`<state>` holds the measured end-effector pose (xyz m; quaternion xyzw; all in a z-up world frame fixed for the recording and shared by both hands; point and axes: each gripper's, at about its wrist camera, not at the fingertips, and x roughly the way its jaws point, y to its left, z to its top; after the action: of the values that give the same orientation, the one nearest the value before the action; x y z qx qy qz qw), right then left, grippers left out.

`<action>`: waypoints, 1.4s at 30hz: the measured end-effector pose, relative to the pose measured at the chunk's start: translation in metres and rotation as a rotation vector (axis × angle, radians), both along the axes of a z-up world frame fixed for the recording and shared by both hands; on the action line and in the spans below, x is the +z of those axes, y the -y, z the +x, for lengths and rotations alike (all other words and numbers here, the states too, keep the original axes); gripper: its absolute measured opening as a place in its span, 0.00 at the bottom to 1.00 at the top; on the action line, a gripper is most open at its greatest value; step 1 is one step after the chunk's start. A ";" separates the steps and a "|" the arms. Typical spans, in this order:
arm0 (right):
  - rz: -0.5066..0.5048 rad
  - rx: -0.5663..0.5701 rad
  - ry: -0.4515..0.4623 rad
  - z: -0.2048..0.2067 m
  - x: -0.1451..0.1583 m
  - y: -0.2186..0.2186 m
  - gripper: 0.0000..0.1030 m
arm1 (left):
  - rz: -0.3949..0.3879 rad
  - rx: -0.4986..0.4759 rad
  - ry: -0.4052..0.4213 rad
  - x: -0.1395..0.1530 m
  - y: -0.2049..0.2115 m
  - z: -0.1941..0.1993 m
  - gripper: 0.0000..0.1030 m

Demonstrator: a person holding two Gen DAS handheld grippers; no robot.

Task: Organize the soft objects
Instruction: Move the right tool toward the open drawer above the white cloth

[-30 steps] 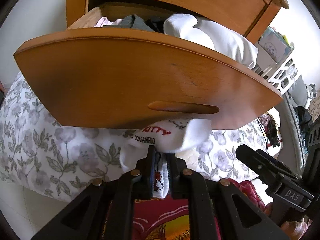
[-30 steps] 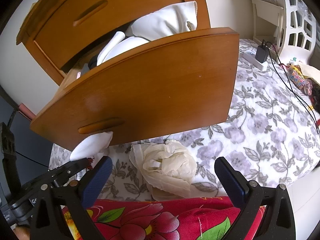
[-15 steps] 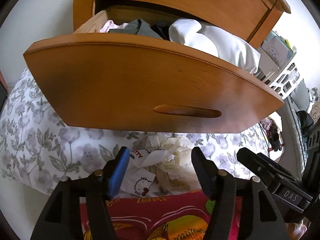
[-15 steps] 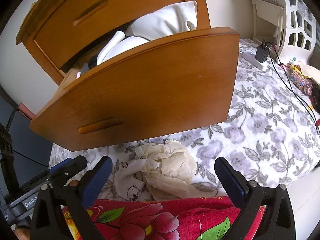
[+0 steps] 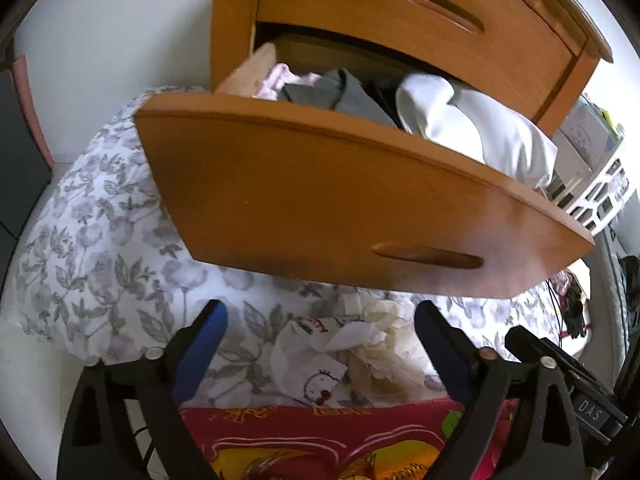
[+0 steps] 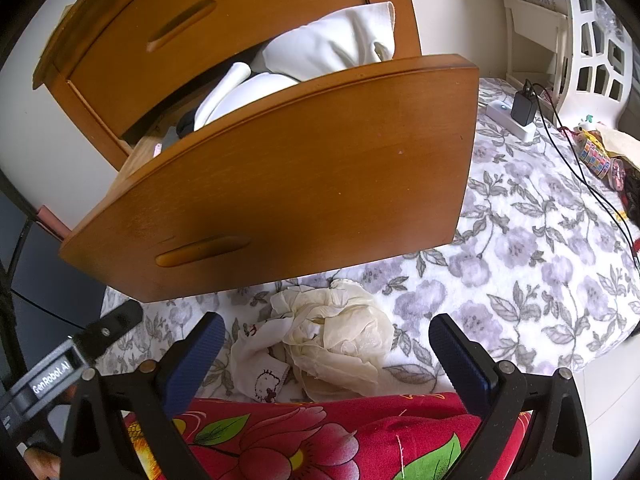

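A white Hello Kitty sock [image 5: 310, 364] [image 6: 260, 364] lies on the floral bedsheet [image 5: 100, 260] beside a crumpled cream cloth [image 5: 384, 344] [image 6: 340, 340], just below the open wooden drawer [image 5: 340, 200] [image 6: 280, 184]. The drawer holds white [image 5: 472, 128], grey [image 5: 344, 96] and pink [image 5: 280, 78] clothes. My left gripper [image 5: 320, 344] is open and empty above the sock. My right gripper [image 6: 326, 354] is open and empty above the cream cloth.
A red floral blanket [image 6: 320, 440] [image 5: 320, 440] lies at the near edge. A closed drawer [image 5: 420, 12] sits above the open one. A power strip with charger and cables [image 6: 516, 114], small items and a white lattice shelf [image 6: 592, 40] are at the right.
My left gripper opened and let go of the Hello Kitty sock, which now lies on the bed beside the cream cloth. The left gripper then lifted and swung left. The right gripper held still.
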<state>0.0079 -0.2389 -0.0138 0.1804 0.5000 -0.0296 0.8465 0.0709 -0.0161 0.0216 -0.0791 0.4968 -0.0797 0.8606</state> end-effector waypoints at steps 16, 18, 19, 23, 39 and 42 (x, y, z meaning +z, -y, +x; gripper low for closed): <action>0.002 0.041 0.003 0.000 0.003 -0.006 1.00 | 0.028 0.040 0.140 0.021 -0.018 -0.010 0.95; 0.006 0.062 0.016 -0.001 0.007 -0.007 1.00 | 0.013 0.041 0.150 0.022 -0.021 -0.011 0.95; 0.007 0.071 0.025 -0.001 0.009 -0.008 1.00 | 0.004 0.039 0.152 0.022 -0.022 -0.011 0.95; 0.003 0.121 0.115 -0.006 0.027 -0.010 1.00 | -0.020 0.025 0.157 0.021 -0.024 -0.011 0.95; -0.065 0.215 0.228 0.021 0.095 -0.001 1.00 | 0.064 0.003 0.143 0.013 -0.008 -0.012 0.95; -0.079 0.214 0.240 0.033 0.107 0.007 1.00 | 0.084 -0.003 0.139 0.011 -0.006 -0.013 0.95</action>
<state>0.0410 -0.2456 0.0931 0.0951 0.4102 0.0629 0.9048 0.0583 -0.0105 0.0330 -0.0367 0.4390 -0.0653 0.8954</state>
